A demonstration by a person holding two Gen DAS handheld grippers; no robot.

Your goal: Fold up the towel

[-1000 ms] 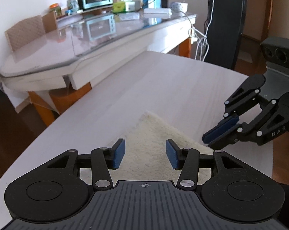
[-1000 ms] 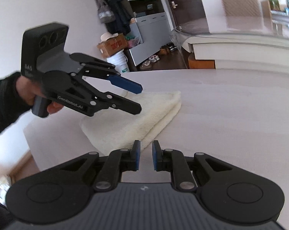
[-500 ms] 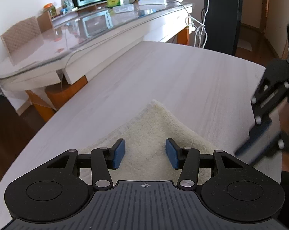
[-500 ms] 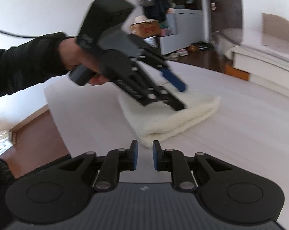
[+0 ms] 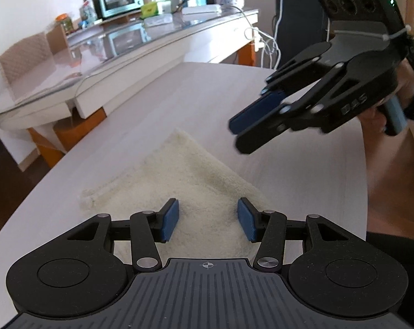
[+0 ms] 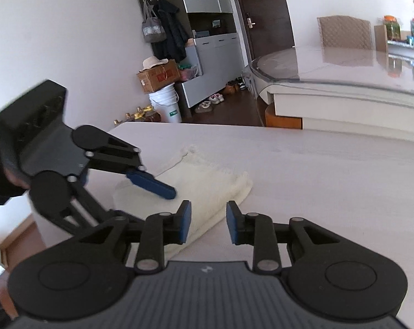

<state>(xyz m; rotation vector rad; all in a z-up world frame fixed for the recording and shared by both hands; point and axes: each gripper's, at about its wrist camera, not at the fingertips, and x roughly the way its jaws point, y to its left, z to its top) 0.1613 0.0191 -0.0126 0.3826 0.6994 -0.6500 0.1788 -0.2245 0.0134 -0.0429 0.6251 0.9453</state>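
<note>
Towel [image 5: 196, 192]: cream, folded, lying flat on the pale desk [image 5: 303, 178] near its edge.
Left gripper [image 5: 208, 219]: jaws opening, about half apart, poised above the towel; nothing between the pads.
Right gripper [image 6: 208, 222]: jaws opening from a narrow gap, empty, above the towel's near edge and clear of it.

Fluffy cream terry-cloth towel [image 5: 190, 192], matt pale wood-grain table [image 5: 289, 181], glossy glass-topped counter [image 5: 141, 41]
</note>
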